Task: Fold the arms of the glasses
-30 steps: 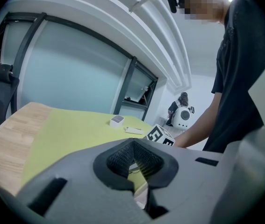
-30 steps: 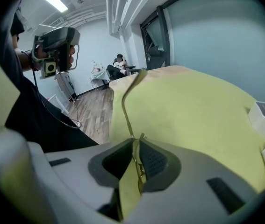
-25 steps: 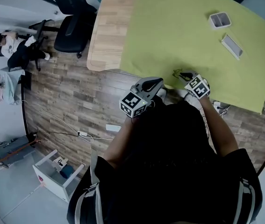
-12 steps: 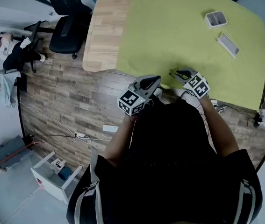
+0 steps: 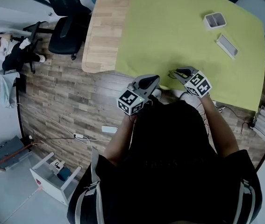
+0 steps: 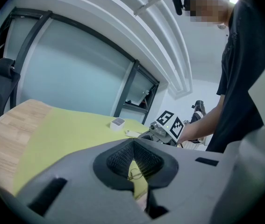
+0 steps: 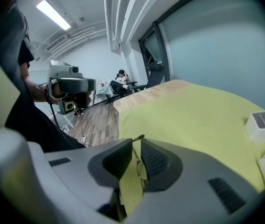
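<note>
Thin wire-framed glasses (image 5: 173, 73) lie on the yellow-green cloth (image 5: 179, 27) close to the table's near edge. My right gripper (image 5: 181, 73) is at them. In the right gripper view its jaws (image 7: 136, 146) stand almost together, with the glasses' frame (image 7: 140, 164) between the pads and one arm tip poking out past them. My left gripper (image 5: 154, 81) hovers at the cloth's edge, a little left of the glasses and apart from them. Its pads (image 6: 132, 143) meet at the tips with nothing held. Through the gap below them the glasses (image 6: 134, 174) show farther off.
A small white box (image 5: 215, 19) and a flat white lid (image 5: 226, 45) lie at the cloth's far right. Bare wooden tabletop (image 5: 106, 27) runs along the left, with an office chair (image 5: 64, 29) beyond it. The table's edge is right below both grippers.
Hardly anything differs: the right gripper has stayed at the glasses, edging slightly right, and the left gripper has held its place by the table's edge.
</note>
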`<state>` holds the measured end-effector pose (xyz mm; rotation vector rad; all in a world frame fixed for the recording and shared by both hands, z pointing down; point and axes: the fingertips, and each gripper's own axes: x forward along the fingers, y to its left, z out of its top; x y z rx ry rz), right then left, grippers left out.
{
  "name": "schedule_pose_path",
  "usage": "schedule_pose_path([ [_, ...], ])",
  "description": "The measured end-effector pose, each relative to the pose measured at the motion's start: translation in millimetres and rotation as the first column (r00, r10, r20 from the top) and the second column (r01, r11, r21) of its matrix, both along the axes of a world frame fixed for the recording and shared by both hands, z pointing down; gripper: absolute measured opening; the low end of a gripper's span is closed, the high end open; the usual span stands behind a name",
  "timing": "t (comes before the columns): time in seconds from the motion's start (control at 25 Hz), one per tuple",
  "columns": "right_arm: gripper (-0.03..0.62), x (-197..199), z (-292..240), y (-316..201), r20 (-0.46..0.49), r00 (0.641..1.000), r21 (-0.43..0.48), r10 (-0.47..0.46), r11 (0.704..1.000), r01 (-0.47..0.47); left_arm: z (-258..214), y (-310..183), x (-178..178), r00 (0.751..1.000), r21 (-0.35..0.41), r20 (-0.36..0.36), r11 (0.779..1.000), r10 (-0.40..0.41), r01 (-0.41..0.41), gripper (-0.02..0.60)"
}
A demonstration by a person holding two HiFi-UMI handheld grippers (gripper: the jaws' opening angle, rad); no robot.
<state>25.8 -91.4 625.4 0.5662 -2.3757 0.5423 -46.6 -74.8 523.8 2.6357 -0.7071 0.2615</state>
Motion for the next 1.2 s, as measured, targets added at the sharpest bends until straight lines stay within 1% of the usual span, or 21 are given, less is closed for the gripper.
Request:
schedule_pose_path([
  [0.24,0.038,1,-5,-7,0.016,1.000,-0.005,0.004,1.000,-0.004,1,0,5,1.000,-0.001,-0.004,1.000,0.001,-0.001,0.018],
  [0.56,0.038,2,-1,-24,-0.013,1.000,-0.009,0.023,1.000,-0.023,0,1,4,1.000,-0.005,0.004,1.000,-0.003,0.003,0.018],
  [0.76,0.038,0,3,-31,-0.017,0.999,-0.016,0.028,0.999,-0.029,1,1,1,1.000,-0.005,0.011,1.000,-0.010,0.010,0.018],
  [0.96,0.038,1,6,-34,-0.015,0.998,-0.036,0.053,0.998,-0.053,0,-1,-1,1.000,-0.006,0.013,1.000,-0.011,0.011,0.018],
  [1.2,0.038,4,8,-41,-0.007,0.998,-0.048,0.063,0.997,-0.063,2,-2,4,1.000,-0.007,0.017,1.000,-0.003,0.003,0.018],
])
